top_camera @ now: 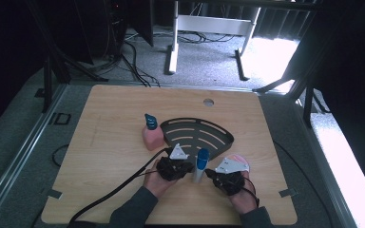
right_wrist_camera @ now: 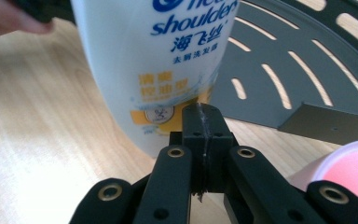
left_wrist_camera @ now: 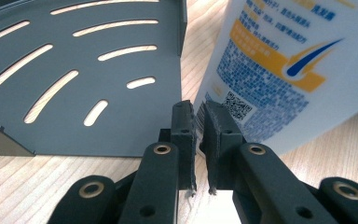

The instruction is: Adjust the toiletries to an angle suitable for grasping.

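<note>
The shampoo bottle (top_camera: 201, 165) stands between the two grippers on the wooden surface (top_camera: 109, 156), just in front of the dark slotted corner shelf (top_camera: 197, 134); a pink soap bottle (top_camera: 151, 134) sits to the shelf's left and a pink tub (right_wrist_camera: 349, 165) lies near the right hand. The left gripper (left_wrist_camera: 199, 116) has its jaws nearly together with a thin gap and nothing between them, tips at the bottle's printed side. The right gripper (right_wrist_camera: 204, 122) is fully closed on nothing, its tip close to the bottle's lower front. The bottle looks like smooth, glossy plastic, so probably slippery, and its walls may give a little under pressure. Tall and narrow-footed, it would likely tip if pushed high. A hold across the flatter mid-body, below the blue cap, seems safest
</note>
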The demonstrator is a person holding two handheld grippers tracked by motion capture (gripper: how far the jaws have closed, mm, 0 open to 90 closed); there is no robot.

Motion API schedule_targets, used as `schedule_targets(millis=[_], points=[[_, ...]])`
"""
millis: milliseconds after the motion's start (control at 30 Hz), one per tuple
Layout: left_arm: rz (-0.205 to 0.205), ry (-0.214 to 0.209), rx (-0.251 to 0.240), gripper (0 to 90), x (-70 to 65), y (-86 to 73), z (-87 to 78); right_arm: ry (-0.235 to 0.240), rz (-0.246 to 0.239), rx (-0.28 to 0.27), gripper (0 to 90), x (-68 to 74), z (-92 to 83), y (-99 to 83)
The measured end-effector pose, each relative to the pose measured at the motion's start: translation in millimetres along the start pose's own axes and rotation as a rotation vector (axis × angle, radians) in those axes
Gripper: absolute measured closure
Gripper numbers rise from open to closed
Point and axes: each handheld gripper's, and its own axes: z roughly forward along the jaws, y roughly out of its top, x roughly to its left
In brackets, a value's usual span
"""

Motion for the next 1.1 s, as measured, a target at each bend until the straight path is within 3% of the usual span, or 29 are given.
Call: schedule_targets(millis=[167,333,633,900,933,967,1100], points=[[0.002,-0.006,0.006,83.7,1.0,0.2,-0.9,0.025,-0.019,0.001,89.9,2.0,-1.5,-0.5],[-0.001,-0.003,0.002,85.5,2.1,0.1,-0.5,0.096,-0.035,-0.021,89.8,4.7,-3.9,-0.6],[0.011,-0.007,0.002,87.3,1.9,0.0,-2.0,0.137,-0.058,-0.031,89.7,7.3,-4.7,0.2],[0.04,0.015,0.0,82.2,-0.6,1.2,-8.8,0.13,-0.067,-0.026,89.5,6.9,-5.0,0.6],[0.064,0.027,-0.006,82.2,-4.1,1.5,-16.1,0.13,-0.067,-0.026,89.5,6.9,-5.0,0.6],[0.066,0.028,-0.007,80.5,-4.6,1.3,-18.3,0.102,-0.058,-0.017,89.4,3.5,-4.8,-0.3],[0.068,0.018,-0.015,79.3,-7.1,-0.1,-26.3,0.075,-0.038,-0.019,89.5,-0.6,-5.3,0.6]])
